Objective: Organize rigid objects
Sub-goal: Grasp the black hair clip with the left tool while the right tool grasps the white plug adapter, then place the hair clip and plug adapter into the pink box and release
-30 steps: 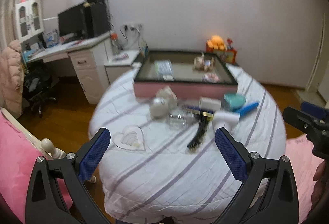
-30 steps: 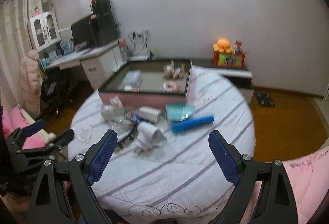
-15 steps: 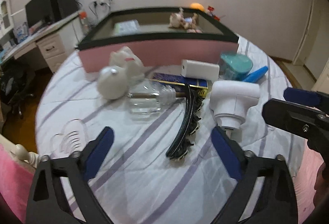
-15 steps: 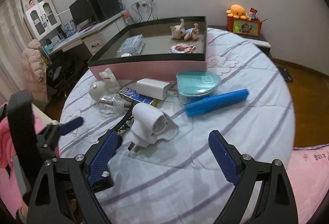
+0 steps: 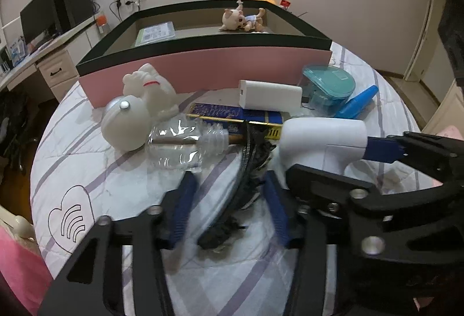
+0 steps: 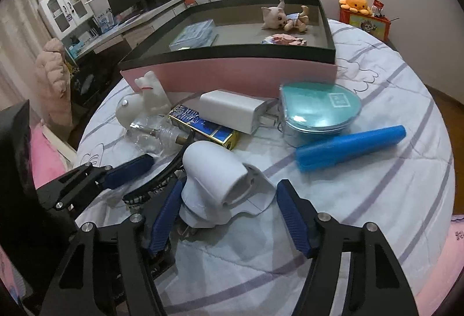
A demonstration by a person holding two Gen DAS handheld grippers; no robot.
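A black toothed hairband [image 5: 243, 171] lies on the striped bed cover between the blue pads of my left gripper [image 5: 230, 208]. Its jaws are closing, and a gap still shows on each side of the band. To its right stands a white plug adapter [image 6: 217, 185], also in the left wrist view [image 5: 322, 139]. My right gripper [image 6: 229, 219] straddles it with closing jaws; the right pad [image 6: 293, 220] is clear of it. A pink box with a black rim [image 6: 232, 75] sits behind, holding a cat doll [image 6: 278, 17].
In front of the box lie a white charger [image 6: 232, 110], a blue-and-gold pack [image 6: 203, 127], a teal heart-shaped tin [image 6: 319, 107], a blue tube [image 6: 351, 147], a clear bottle [image 5: 179, 145] and a white cat figure [image 5: 148, 87]. A desk [image 6: 121, 29] stands beyond the bed at left.
Both grippers have come down and forward to the bed. The left jaws have narrowed around the hairband, and the right jaws around the adapter.
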